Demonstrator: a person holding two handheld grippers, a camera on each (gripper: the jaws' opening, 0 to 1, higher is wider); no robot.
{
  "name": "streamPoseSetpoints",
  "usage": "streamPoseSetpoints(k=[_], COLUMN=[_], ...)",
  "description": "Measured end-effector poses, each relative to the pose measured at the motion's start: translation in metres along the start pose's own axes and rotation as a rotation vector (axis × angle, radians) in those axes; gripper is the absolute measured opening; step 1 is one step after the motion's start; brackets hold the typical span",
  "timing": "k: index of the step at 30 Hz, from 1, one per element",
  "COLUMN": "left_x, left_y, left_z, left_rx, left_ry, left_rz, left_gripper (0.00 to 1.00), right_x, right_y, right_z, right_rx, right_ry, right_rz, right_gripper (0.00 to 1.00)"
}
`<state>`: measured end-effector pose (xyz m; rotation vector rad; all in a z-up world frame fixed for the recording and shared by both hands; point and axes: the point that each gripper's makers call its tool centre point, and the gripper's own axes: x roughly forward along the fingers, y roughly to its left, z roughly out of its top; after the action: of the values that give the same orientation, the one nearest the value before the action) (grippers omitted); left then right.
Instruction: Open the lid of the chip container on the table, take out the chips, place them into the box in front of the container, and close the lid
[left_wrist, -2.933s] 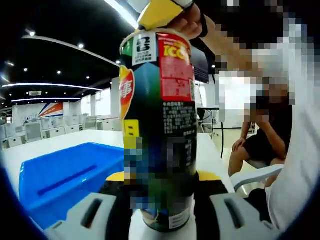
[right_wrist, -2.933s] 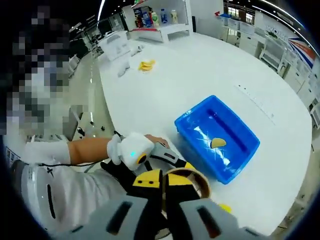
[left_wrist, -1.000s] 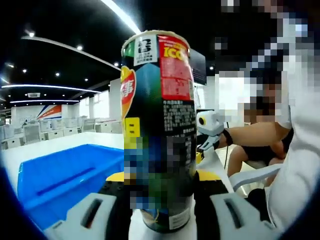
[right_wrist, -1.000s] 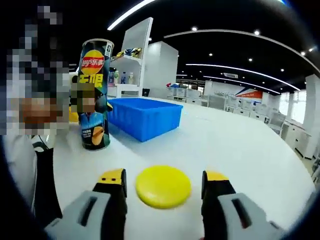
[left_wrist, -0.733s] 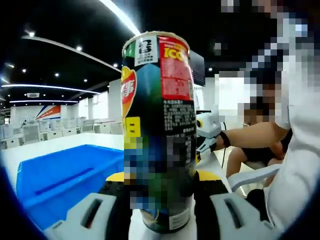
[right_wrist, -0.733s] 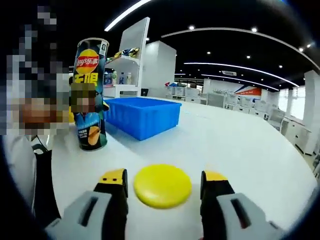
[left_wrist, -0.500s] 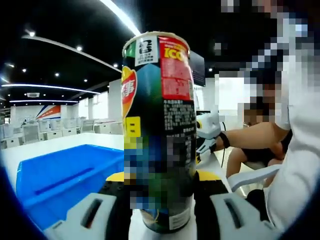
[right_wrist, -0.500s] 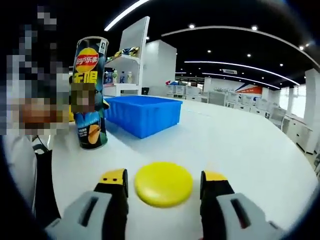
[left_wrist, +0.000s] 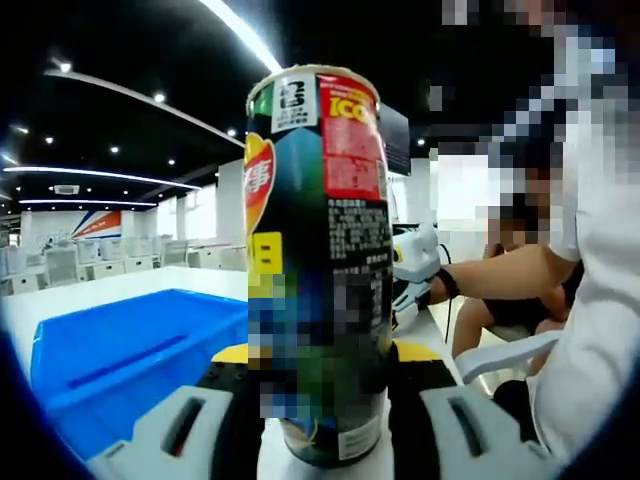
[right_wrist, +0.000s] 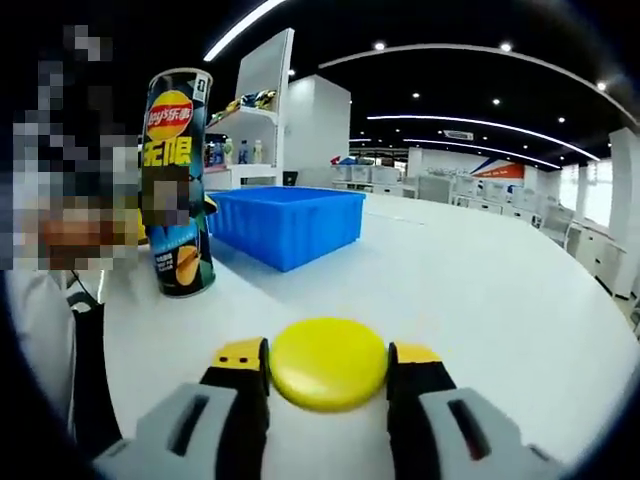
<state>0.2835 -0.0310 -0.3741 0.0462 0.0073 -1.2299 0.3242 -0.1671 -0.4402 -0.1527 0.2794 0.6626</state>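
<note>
**Lid in the right tongs, can in the left**

Nearest in the right gripper view, the right tongs (right_wrist: 328, 385) have both jaws against the rim of the yellow lid (right_wrist: 328, 363), which lies flat just above or on the white bench (right_wrist: 500, 290); I cannot tell which. At about 10 o'clock from the lid stands the can (right_wrist: 178, 184), upright, long axis vertical, with the blue box (right_wrist: 290, 228) beyond it toward 12 o'clock.

In the left gripper view, the left tongs (left_wrist: 322, 380) are clamped on the can's (left_wrist: 318, 260) lower body, and the box (left_wrist: 120, 355) lies at 9 o'clock behind it.

Closing up, I judge, means carrying the lid up and over to the can's top; the right tongs have it, the left steady the can.
</note>
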Motion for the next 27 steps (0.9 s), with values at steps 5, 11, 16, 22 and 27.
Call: streamPoseSetpoints(k=[5, 11, 16, 22, 27], left_x=[0.0, 0.0, 0.0, 0.0, 0.0], left_y=[0.0, 0.0, -0.001, -0.001, -0.001], left_z=[0.0, 0.0, 0.0, -0.001, -0.001], left_rx=[0.003, 0.002, 0.003, -0.002, -0.007], left_ry=[-0.001, -0.003, -0.002, -0.004, -0.009], left_rz=[-0.002, -0.002, -0.002, -0.003, -0.008], left_gripper=[0.49, 0.49, 0.49, 0.49, 0.49], right_x=[0.0, -0.001, -0.008, -0.022, -0.039], right_y=[0.001, -0.001, -0.005, -0.009, 0.009], right_z=[0.001, 0.001, 0.012, 0.081, 0.16], right_rx=[-0.005, -0.005, 0.004, 0.058, 0.116], right_ry=[-0.001, 0.004, -0.013, -0.164, -0.294], right_rz=[-0.008, -0.02, -0.035, -0.02, 0.105], right_gripper=[0.47, 0.46, 0.46, 0.46, 0.46])
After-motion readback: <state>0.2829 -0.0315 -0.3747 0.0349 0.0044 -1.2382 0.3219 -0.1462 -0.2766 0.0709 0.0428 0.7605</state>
